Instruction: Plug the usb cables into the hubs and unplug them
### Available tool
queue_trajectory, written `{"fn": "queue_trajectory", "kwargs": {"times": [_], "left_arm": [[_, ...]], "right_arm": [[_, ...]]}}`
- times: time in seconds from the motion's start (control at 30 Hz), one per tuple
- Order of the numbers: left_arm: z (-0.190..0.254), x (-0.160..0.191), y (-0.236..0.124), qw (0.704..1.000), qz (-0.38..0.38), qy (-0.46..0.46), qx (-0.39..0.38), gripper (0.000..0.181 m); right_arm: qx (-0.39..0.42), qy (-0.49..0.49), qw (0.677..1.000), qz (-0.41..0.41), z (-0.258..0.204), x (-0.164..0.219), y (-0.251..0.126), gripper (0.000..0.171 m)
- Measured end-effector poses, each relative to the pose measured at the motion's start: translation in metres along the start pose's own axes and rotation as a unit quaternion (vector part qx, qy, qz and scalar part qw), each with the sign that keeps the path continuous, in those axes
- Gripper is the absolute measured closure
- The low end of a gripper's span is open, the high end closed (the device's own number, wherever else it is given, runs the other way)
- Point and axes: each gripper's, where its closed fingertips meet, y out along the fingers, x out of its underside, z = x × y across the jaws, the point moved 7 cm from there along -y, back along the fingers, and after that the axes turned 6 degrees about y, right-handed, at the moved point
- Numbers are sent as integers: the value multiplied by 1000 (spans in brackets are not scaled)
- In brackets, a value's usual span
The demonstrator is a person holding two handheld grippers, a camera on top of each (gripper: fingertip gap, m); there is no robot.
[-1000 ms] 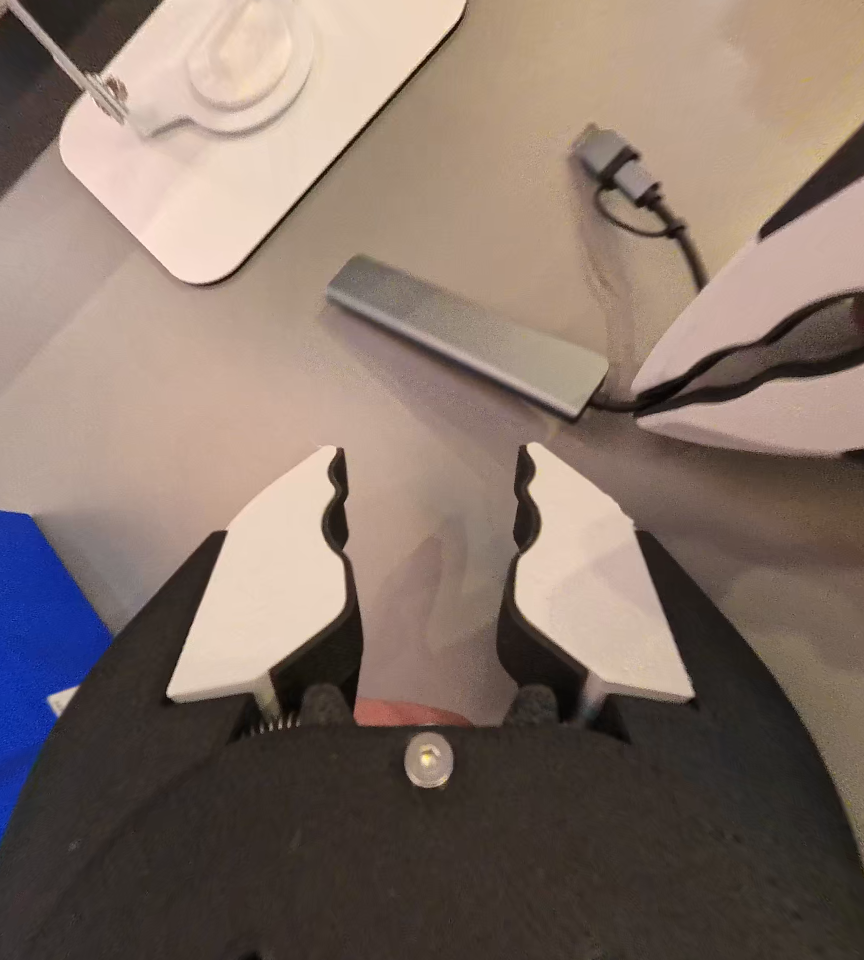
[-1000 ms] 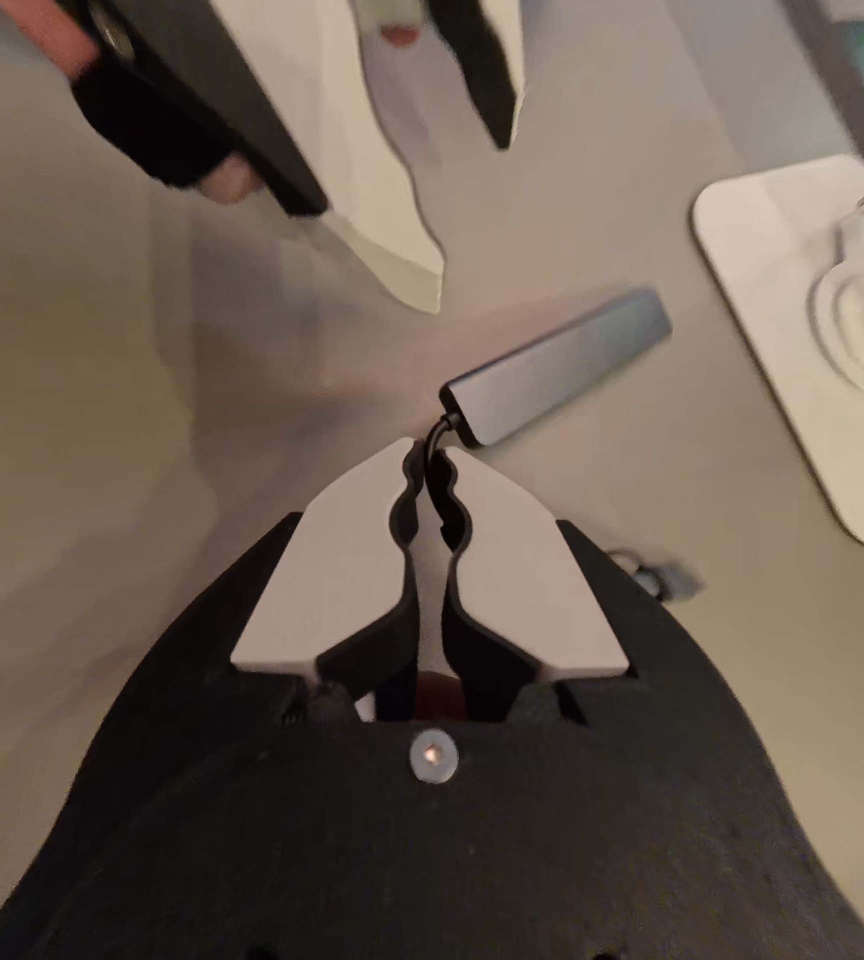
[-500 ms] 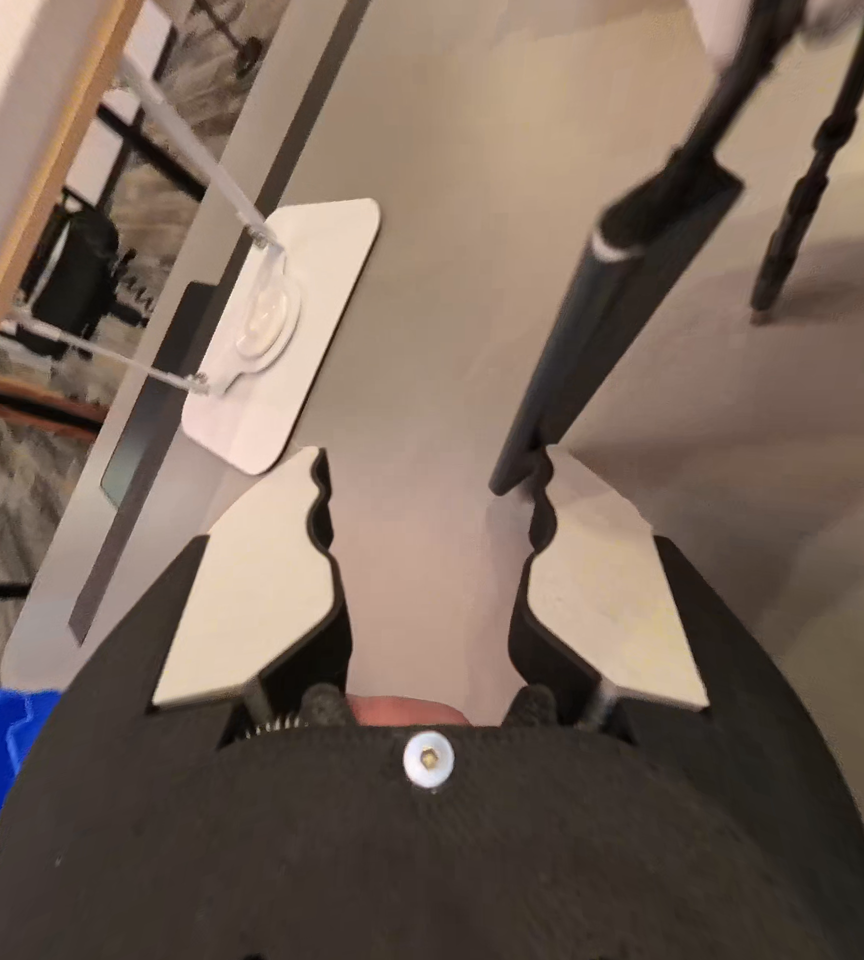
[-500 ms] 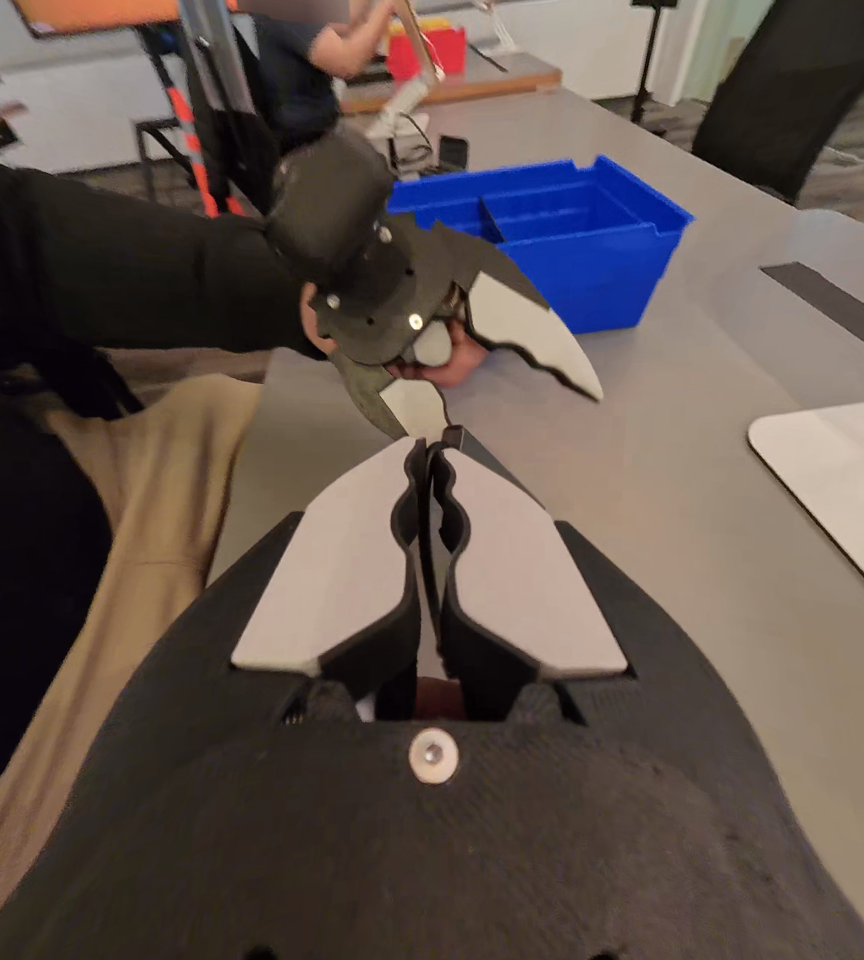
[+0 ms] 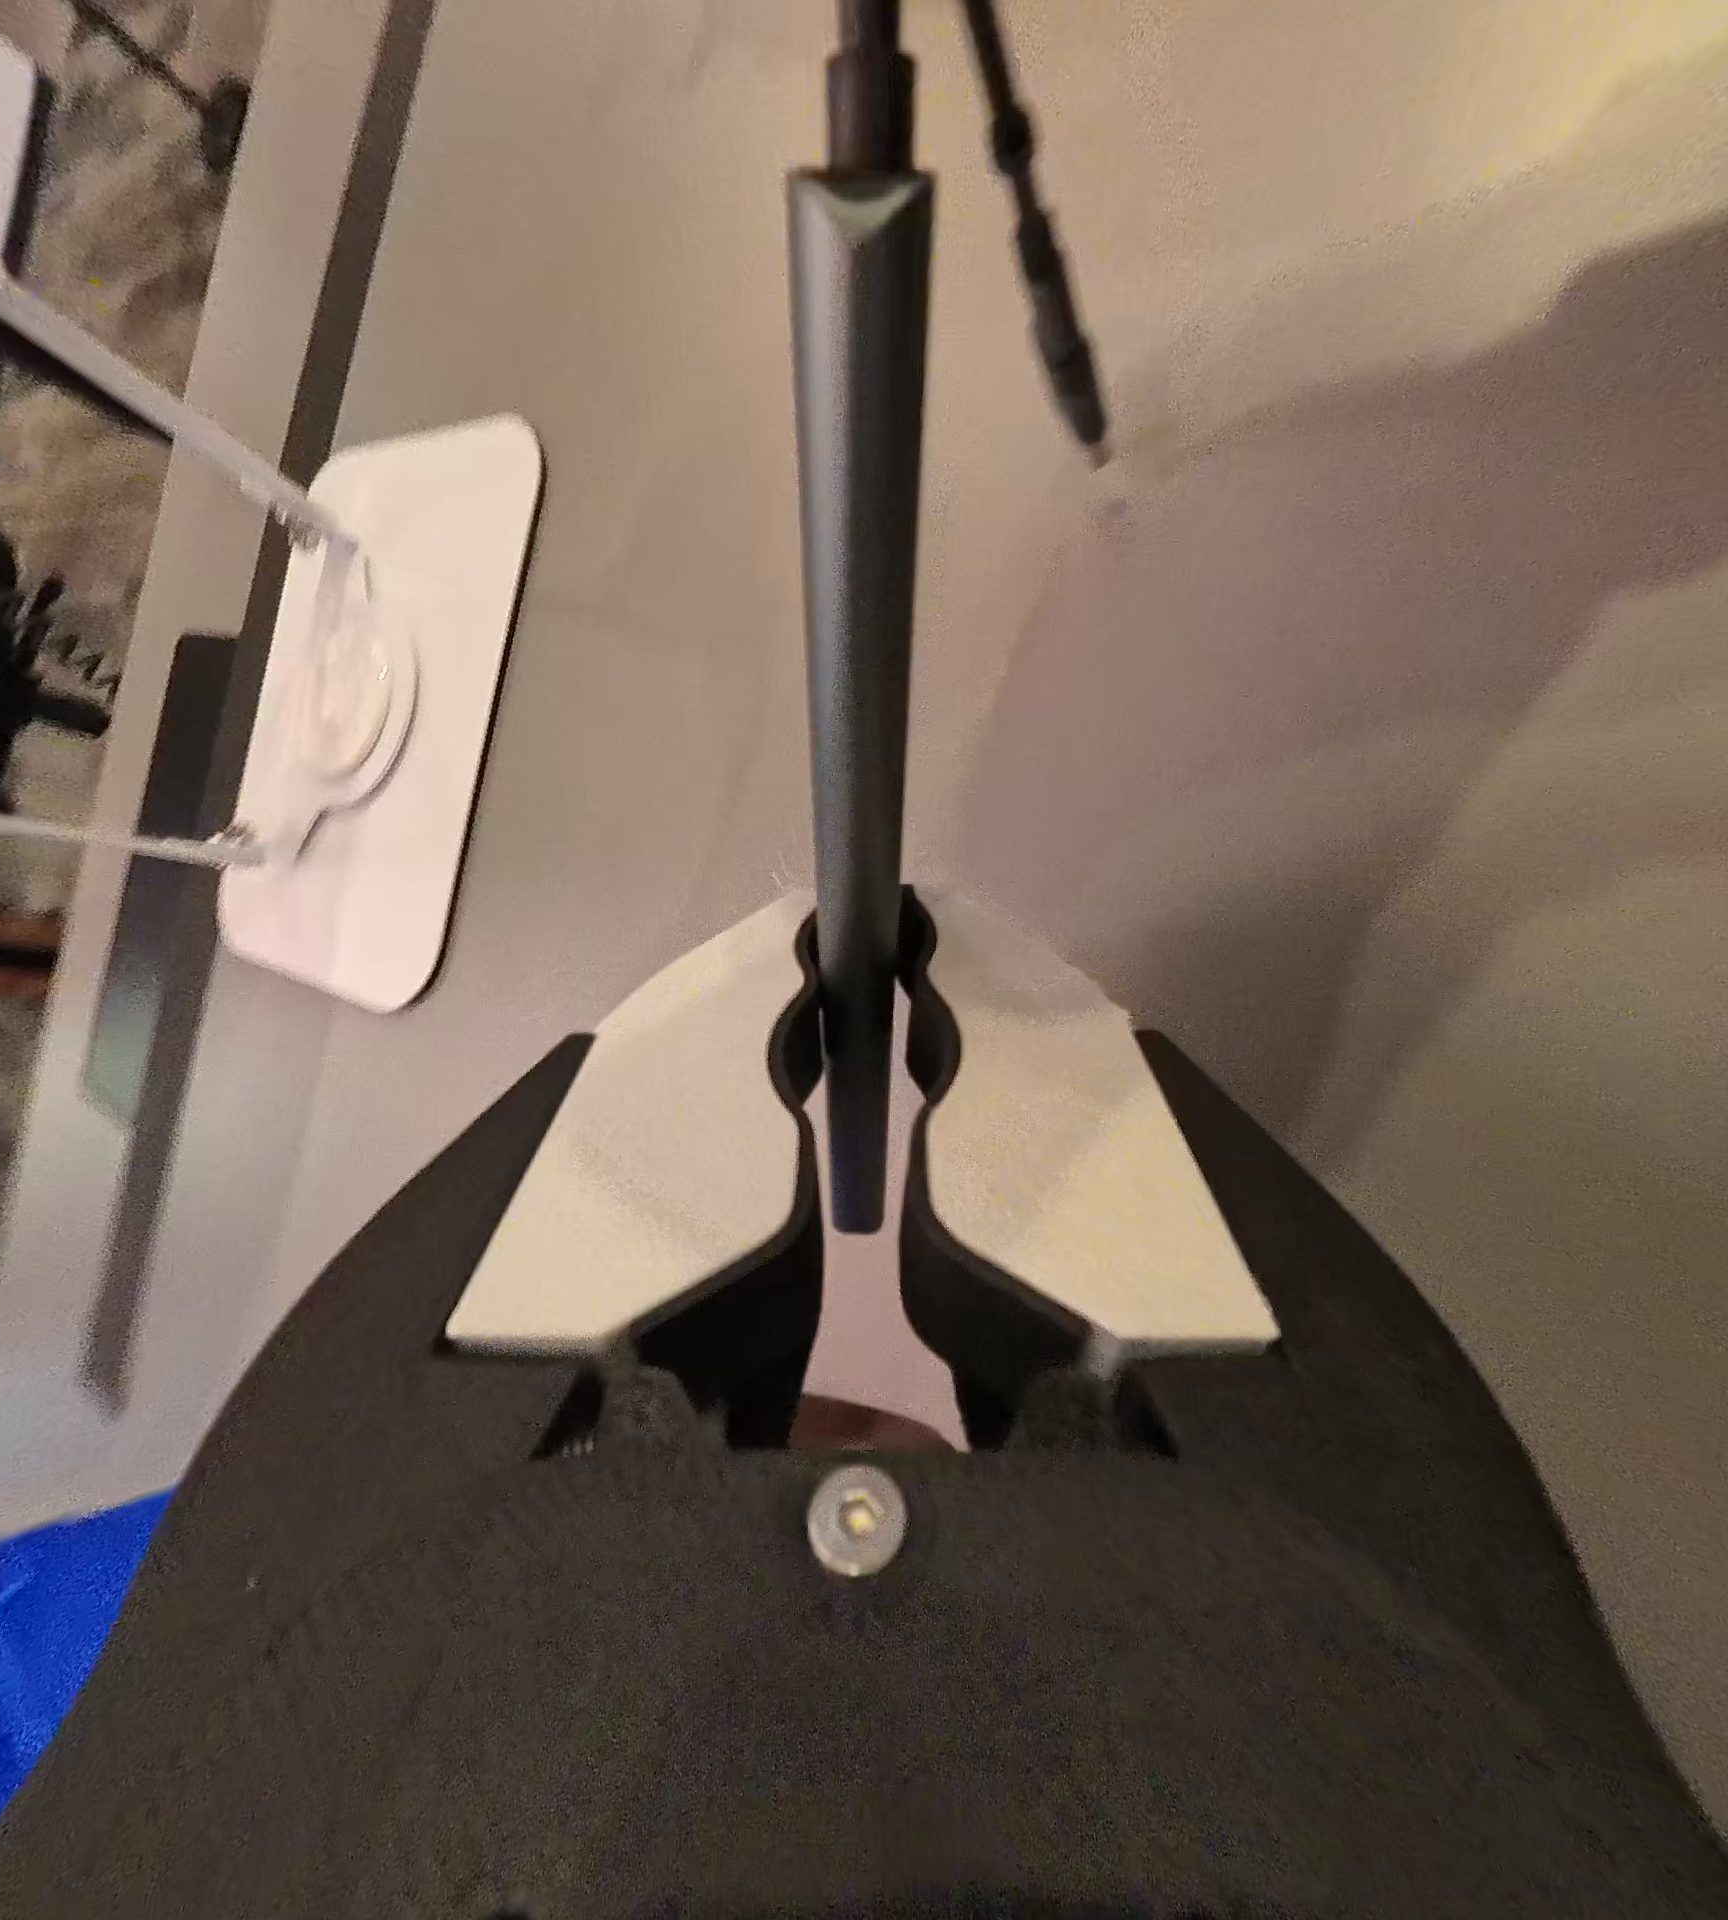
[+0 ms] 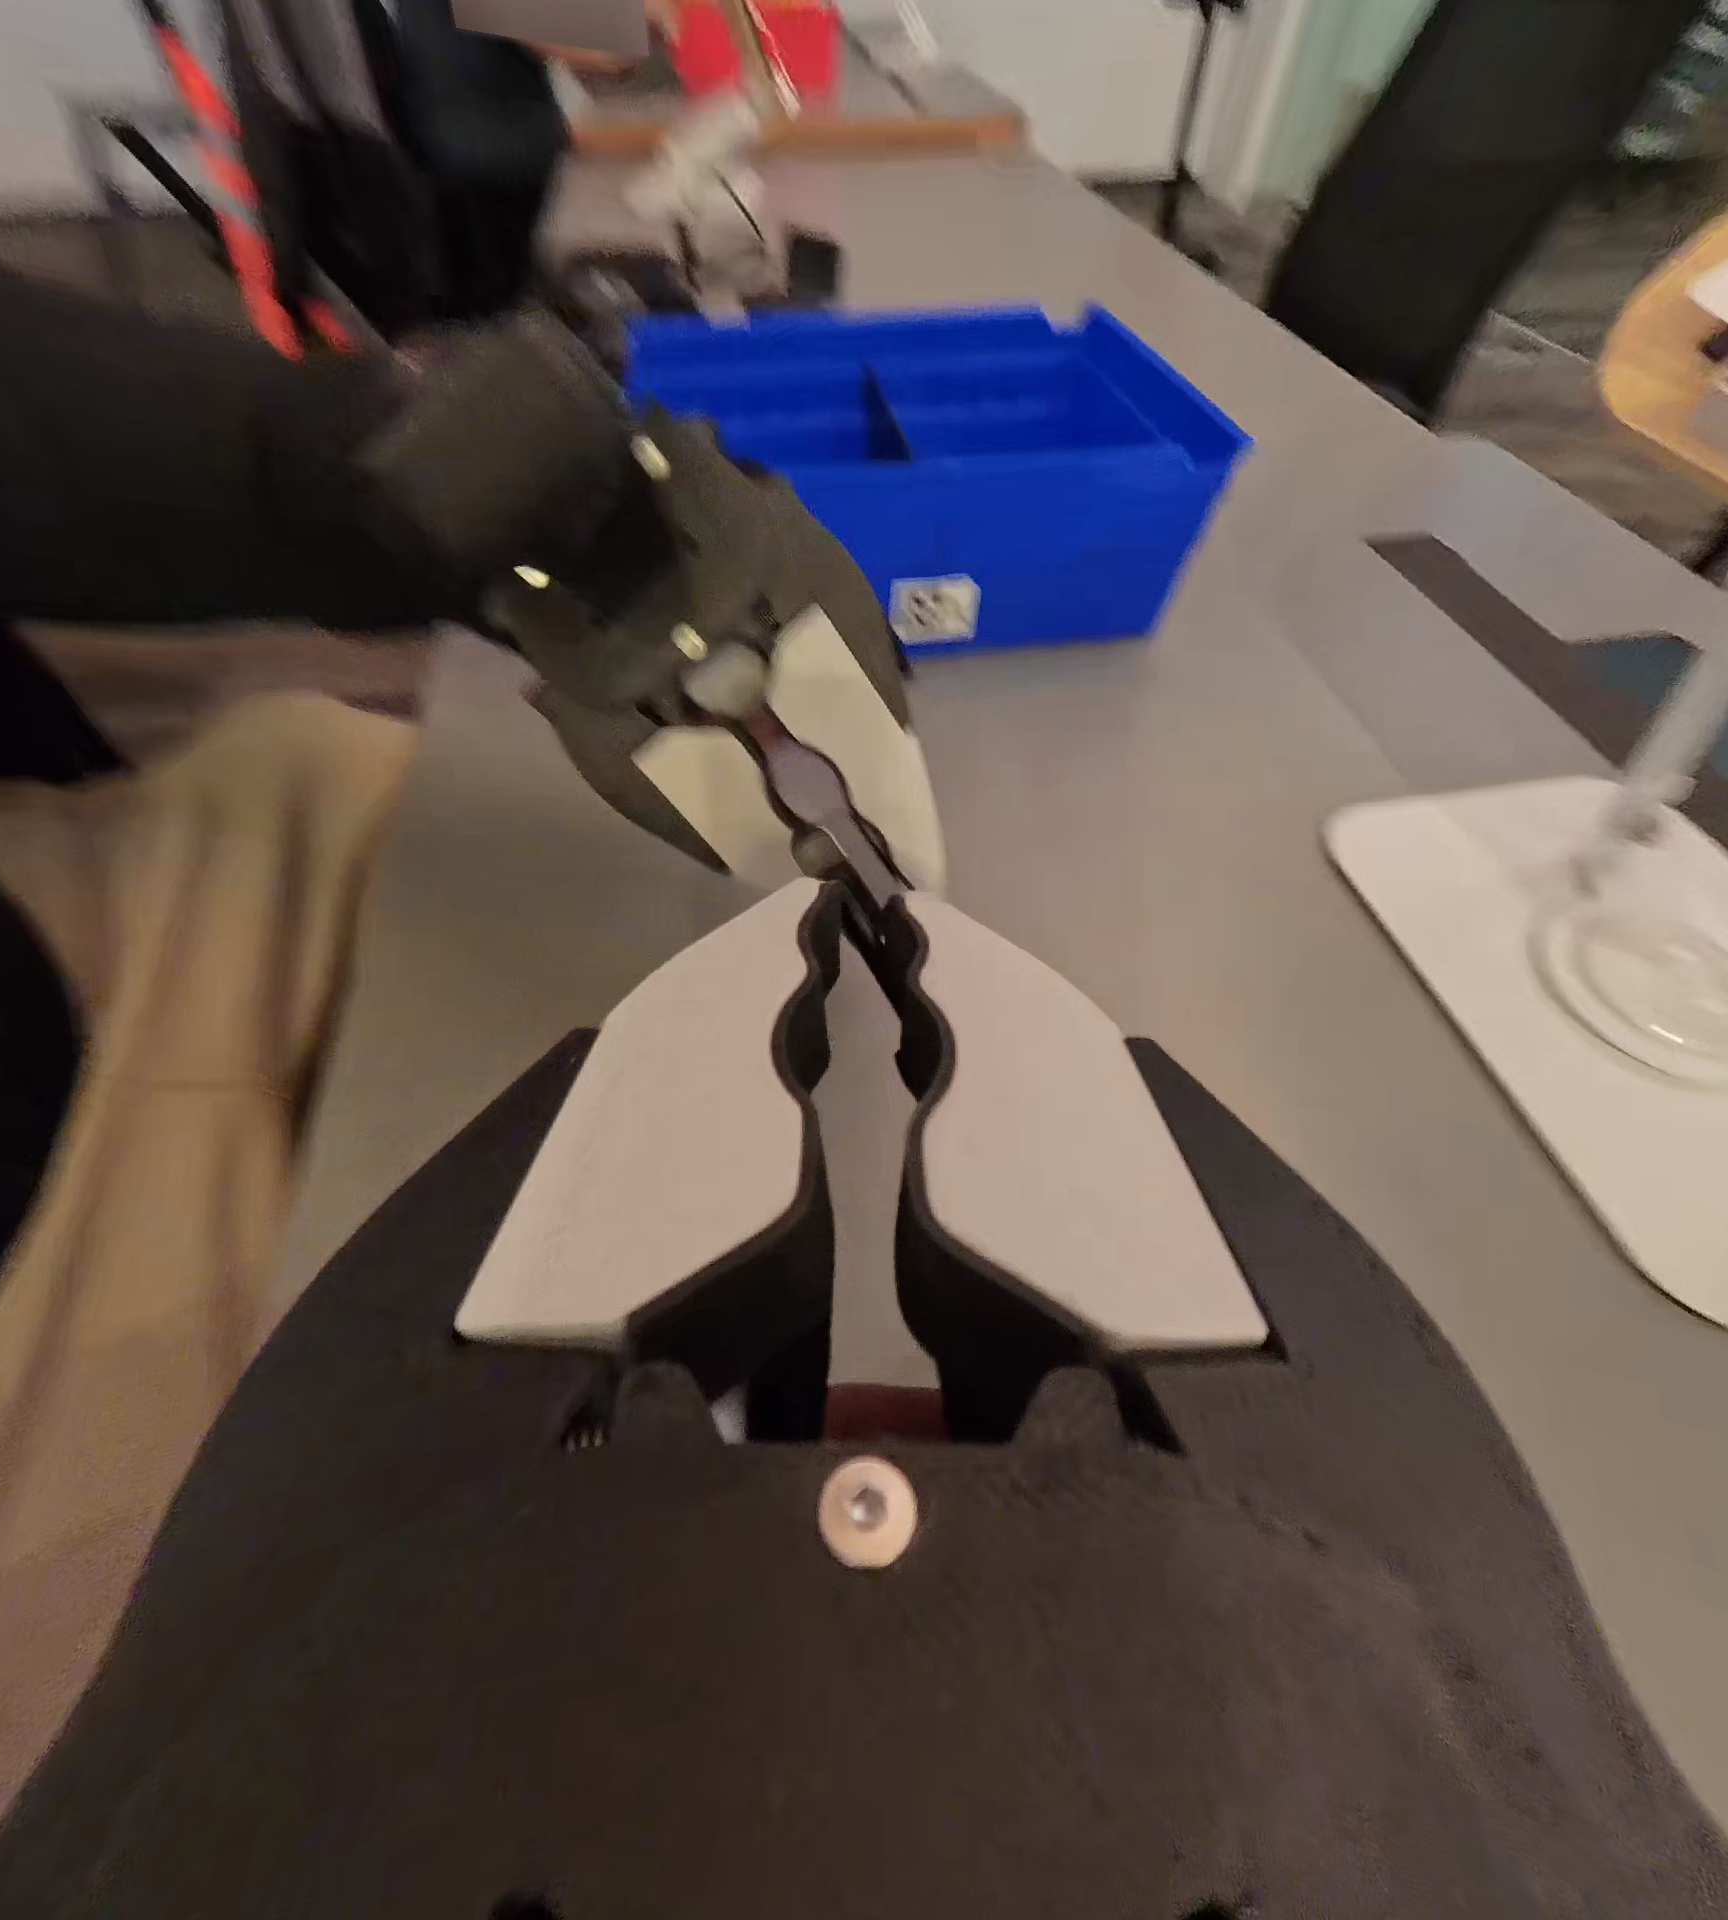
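My left gripper (image 5: 860, 925) is shut on a slim grey USB hub (image 5: 855, 582), held edge-on above the grey table and pointing away from me. The hub's black cable (image 5: 875, 83) leaves its far end. The cable's free end with its plug (image 5: 1057, 343) dangles to the right. In the right wrist view, my right gripper (image 6: 858, 914) is shut on that black cable (image 6: 875, 940) just behind the hub (image 6: 818, 790). The left gripper (image 6: 829, 873) faces it there, tip to tip.
A white flat stand base (image 5: 392, 727) with a clear holder sits on the table (image 5: 631, 312) to the left; it also shows in the right wrist view (image 6: 1566, 1039). A blue divided bin (image 6: 943, 468) stands behind the left gripper. A person's beige trousers (image 6: 112, 1039) are at the table's edge.
The right gripper lifted the hub off the table by its cable. The left gripper, open before, has closed on the hub's body.
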Motion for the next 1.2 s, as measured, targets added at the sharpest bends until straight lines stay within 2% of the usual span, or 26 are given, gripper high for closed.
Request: {"fn": "queue_trajectory", "kwargs": {"times": [0.03,0.13,0.3,0.37,0.43,0.53,0.6,0.7,0.73,0.83,1.07,1.13,1.2], "left_arm": [[-2,0,-1,999,-29,11,-13,170],[-5,1,-2,995,-94,4,-12,170],[-2,-9,-9,995,-101,15,-8,170],[1,-15,-12,995,-102,20,-1,170],[1,-19,-15,994,-108,29,-9,170],[-2,-18,-19,991,-113,58,-27,170],[-7,-20,-25,995,-89,39,-32,166],[-16,-17,-34,997,-62,21,-37,145],[-18,-17,-37,998,-46,18,-36,145],[-24,-24,-45,999,28,-13,-41,159],[-18,-29,-47,997,30,46,-58,163],[-21,-30,-48,997,34,34,-63,158],[-26,-26,-50,996,46,24,-72,143]], "right_arm": [[36,-21,999,-35,3,2,0,158],[77,-106,986,-99,-6,-3,2,150],[119,-189,964,-144,-16,-2,22,140],[154,-230,947,-162,-15,3,31,144],[159,-249,939,-176,-17,6,37,154],[141,-252,940,-180,-20,8,37,159],[129,-238,950,-156,-20,6,34,161],[117,-213,963,-114,-18,0,25,161],[109,-201,969,-97,-17,-2,21,162],[100,-186,975,-68,-13,-2,13,161],[91,-194,974,-67,-13,-1,7,161],[86,-195,975,-64,-15,-3,6,161],[80,-196,975,-65,-16,-5,4,161]]}}
